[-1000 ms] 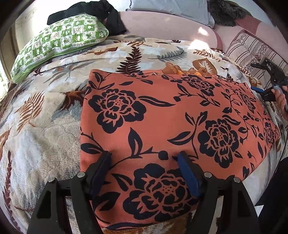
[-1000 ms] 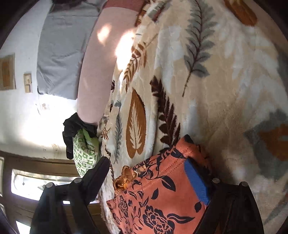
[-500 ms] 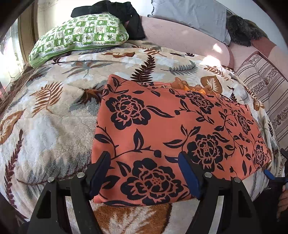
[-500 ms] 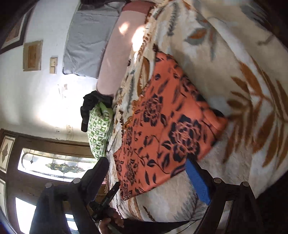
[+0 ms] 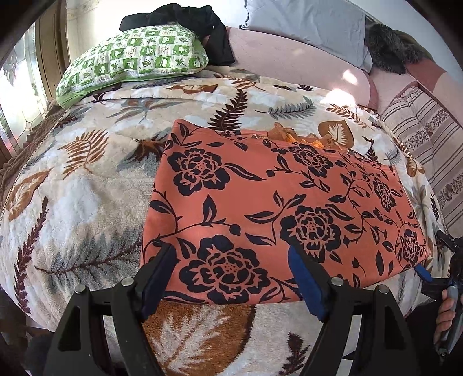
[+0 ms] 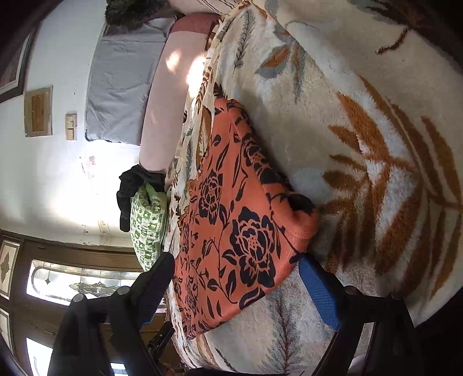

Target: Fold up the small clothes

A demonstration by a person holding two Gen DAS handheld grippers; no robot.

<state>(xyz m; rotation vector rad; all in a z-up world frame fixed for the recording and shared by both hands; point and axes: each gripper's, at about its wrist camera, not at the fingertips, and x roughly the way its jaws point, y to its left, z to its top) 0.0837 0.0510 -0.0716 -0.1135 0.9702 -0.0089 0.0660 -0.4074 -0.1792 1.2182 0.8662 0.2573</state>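
An orange knit garment printed with large black roses and leafy vines [image 5: 277, 208] lies folded flat into a broad rectangle on the bed, over a plush cream fleece blanket patterned with rust, brown and grey fern leaves [image 5: 78, 199]. In the left wrist view its long axis runs across the picture, and a bit of frilled orange trim shows along its far edge – the near edge lies close to the bed's front. No label or writing can be read on it

The left tool [image 5: 231, 274] hovers over the near left part of the garment, its black fingers with blue pads spread wide and gripping nothing. The right tool [image 6: 237, 277] stands wide open too, empty, just off the garment's right near corner, where a ribbed hem rounds the fold

At the head of the bed rest a green-and-white checked pillow [image 5: 136, 57], a crumpled black cloth [image 5: 185, 17] and a grey pillow [image 5: 306, 26]
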